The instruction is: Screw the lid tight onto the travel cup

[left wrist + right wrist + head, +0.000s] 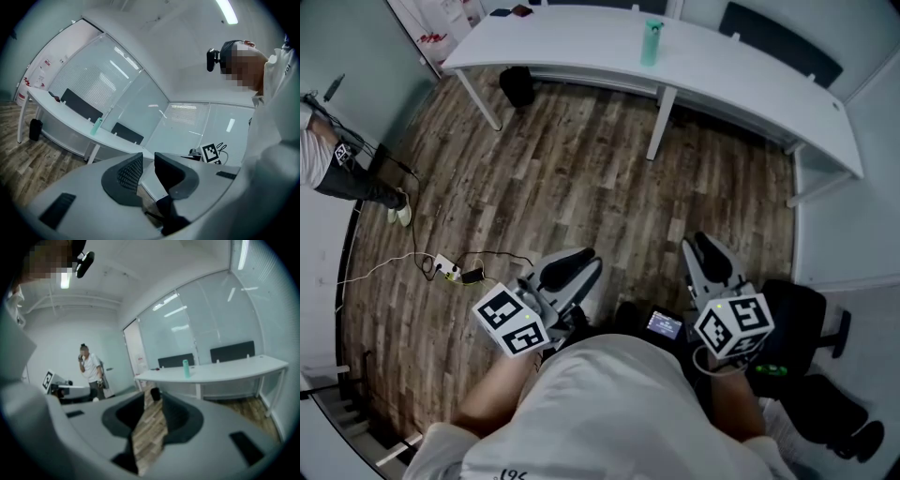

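White shirt [609,412] fills the bottom of the head view. Both tongs are held just in front of it, over the wood floor [581,169].

Left tongs [147,157]: jaws slightly apart with a narrow gap. Nothing sits between them and they touch nothing. The ribbed pad on one jaw is visible.

Right tongs [153,397]: jaws also parted, with a somewhat wider gap that shows floor planks. They are empty too.

Travel cup [652,42]: teal, upright on the white desk [722,66]. It is straight ahead of both tongs and well apart from them. I can't tell at this range whether the lid is seated.

Labels and writing:
- Left marker cube [511,321] and right marker cube [733,325] carry black-and-white square codes, with no text.
- Print at the shirt hem is cut off by the frame edge and not readable.
- Red print on the white panel [431,28], beyond the desk's left end, is too small to read.
- Small lit screen [664,325] sits between the two tongs, closer to the right one. Its content is not legible.

Other items:
- Power strip [445,269] with cables lies on the floor to the left of the left tongs.
- Black bin [517,86] stands under the desk's left end.
- Black chair [802,314] is just right of the right tongs.
- Second person [89,369] stands far off to the left, with one hand raised to the head.
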`<state>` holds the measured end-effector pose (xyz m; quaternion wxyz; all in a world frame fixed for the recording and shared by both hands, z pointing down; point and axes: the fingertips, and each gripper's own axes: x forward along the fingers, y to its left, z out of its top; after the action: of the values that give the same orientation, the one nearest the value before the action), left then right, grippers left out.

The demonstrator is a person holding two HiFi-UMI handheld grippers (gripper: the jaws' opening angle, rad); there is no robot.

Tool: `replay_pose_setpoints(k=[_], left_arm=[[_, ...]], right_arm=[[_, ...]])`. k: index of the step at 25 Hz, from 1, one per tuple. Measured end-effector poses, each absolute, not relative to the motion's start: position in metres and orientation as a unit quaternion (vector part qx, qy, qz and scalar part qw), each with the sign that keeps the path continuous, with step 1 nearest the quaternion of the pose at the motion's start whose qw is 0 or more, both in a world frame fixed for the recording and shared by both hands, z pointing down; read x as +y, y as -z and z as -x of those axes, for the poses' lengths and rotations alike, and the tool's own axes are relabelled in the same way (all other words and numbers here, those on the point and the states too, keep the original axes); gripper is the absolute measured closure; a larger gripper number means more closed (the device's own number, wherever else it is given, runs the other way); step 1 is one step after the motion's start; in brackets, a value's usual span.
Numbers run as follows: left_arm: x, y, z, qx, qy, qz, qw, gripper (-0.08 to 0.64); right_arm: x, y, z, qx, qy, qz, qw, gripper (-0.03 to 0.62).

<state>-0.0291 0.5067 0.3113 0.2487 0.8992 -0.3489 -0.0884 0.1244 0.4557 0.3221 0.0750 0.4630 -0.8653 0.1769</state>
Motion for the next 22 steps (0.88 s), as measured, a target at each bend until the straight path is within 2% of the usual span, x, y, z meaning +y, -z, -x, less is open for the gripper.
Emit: replay_pose_setpoints(k=[4, 22], left_arm=[[0.502, -0.315, 0.021, -0.361, 0.087, -0.894, 0.252, 0.459], [0.471, -0.311, -0.023, -0.396, 0.086, -0.884, 0.233, 0.459]], right_arm=[[0.447, -0.326, -0.136, -0.866, -0.18, -0.46, 0.076, 0.477], [0.406, -0.332, -0.173, -0.889, -0.18, -0.414, 0.075, 0.476]])
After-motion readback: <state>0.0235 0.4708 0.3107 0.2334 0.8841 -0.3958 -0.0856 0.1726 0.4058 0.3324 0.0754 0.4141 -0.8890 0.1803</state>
